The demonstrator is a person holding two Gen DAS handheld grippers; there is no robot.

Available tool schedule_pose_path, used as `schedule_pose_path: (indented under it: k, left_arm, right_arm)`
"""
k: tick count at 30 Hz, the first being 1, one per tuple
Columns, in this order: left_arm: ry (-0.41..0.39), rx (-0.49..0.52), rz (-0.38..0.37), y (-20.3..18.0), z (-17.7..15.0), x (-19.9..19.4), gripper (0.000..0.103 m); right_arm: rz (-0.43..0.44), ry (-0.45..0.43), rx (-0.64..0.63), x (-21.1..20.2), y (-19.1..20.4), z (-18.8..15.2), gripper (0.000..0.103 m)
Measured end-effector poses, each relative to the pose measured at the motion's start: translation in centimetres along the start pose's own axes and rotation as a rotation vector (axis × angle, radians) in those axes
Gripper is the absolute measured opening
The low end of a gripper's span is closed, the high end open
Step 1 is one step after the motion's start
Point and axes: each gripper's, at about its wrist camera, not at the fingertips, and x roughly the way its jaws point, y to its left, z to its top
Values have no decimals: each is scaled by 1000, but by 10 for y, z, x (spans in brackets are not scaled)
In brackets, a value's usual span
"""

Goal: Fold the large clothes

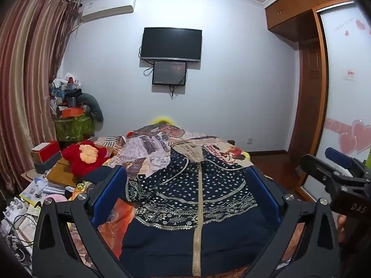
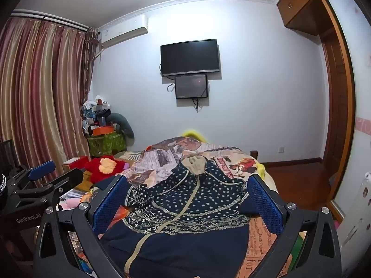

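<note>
Left wrist view: navy dotted zip-front hooded jacket (image 1: 197, 199) lies spread on the patterned bedspread (image 1: 148, 148); left gripper (image 1: 185, 192) and right gripper (image 2: 187, 199) gape wide, empty; left sleeve seems bunched, so flatten it before folding

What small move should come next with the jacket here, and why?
Probably lower both tongs toward the navy patterned jacket and take its near hem corners. It lies spread front-up on the bed, still unfolded, and the left tongs and right tongs hover open above it, holding nothing.
</note>
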Motion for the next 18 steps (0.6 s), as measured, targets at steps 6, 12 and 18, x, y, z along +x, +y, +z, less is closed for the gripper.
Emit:
schedule_pose_path:
  k: [6, 12, 18]
  left_arm:
    - [36, 18, 1, 3, -2, 3, 103]
    - [27, 24, 3, 1, -4, 5, 103]
    - [13, 26, -2, -1, -5, 3, 103]
  right_arm:
    - [-2, -6, 1, -2, 0, -1, 103]
    - [-1, -2, -2, -2, 1, -2, 103]
    - [-1, -2, 0, -1, 1, -2, 103]
